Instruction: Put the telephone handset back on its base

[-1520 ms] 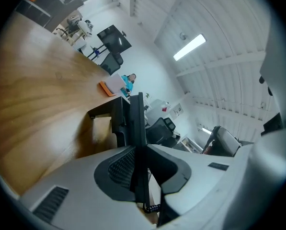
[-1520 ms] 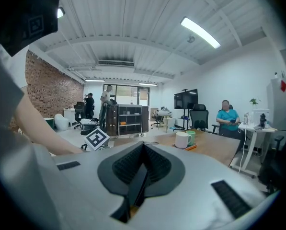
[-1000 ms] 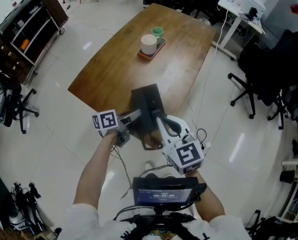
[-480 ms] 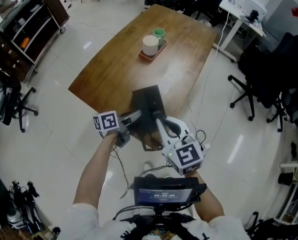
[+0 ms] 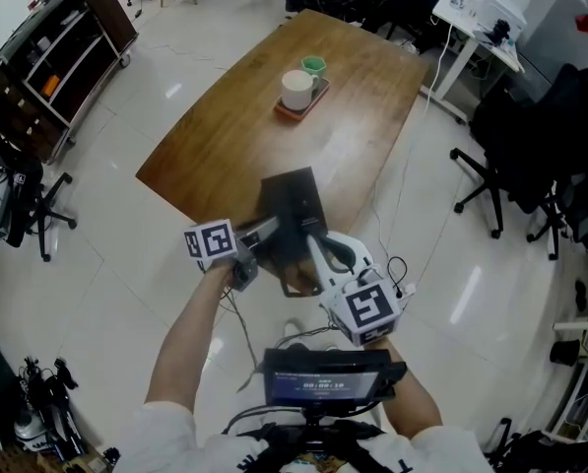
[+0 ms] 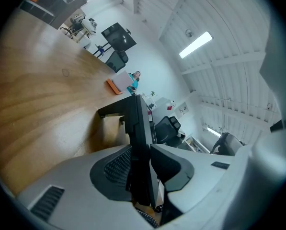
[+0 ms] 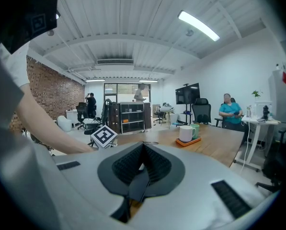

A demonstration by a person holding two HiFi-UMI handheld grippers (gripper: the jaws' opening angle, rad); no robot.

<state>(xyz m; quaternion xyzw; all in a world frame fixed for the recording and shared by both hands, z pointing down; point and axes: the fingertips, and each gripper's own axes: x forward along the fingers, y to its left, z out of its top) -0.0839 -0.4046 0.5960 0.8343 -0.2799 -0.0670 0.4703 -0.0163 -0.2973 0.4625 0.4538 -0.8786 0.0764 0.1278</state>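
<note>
1. Near edge of the brown wooden table (image 5: 234, 136), left side: left gripper (image 5: 264, 230) with jaws just spread wide (about as wide as they go). Flat black telephone handset (image 6: 139, 128) edge-on between the pads, not visibly squeezed.
2. Read as a release: handset probably laid onto the black telephone base (image 5: 292, 197) at that same near edge. Seating in the cradle not checkable from the head view, with handset and base merging there into one black shape.
3. Just right of the base: right gripper (image 7: 143, 150), jaws drawn almost together on a thin dark grey strip (image 7: 137, 188). Nature of the strip unclear (an edge of the base, perhaps).
4. Task judged nearly done. Left to do: drawing the left gripper clear without dragging the handset askew.
5. Toward the far end of the table: flat orange-brown tray (image 5: 283, 112) carrying a white ceramic mug (image 5: 294, 88) on the left and a small green cup (image 5: 313, 64) just beside it on the right. Contents of both not discernible.
</note>
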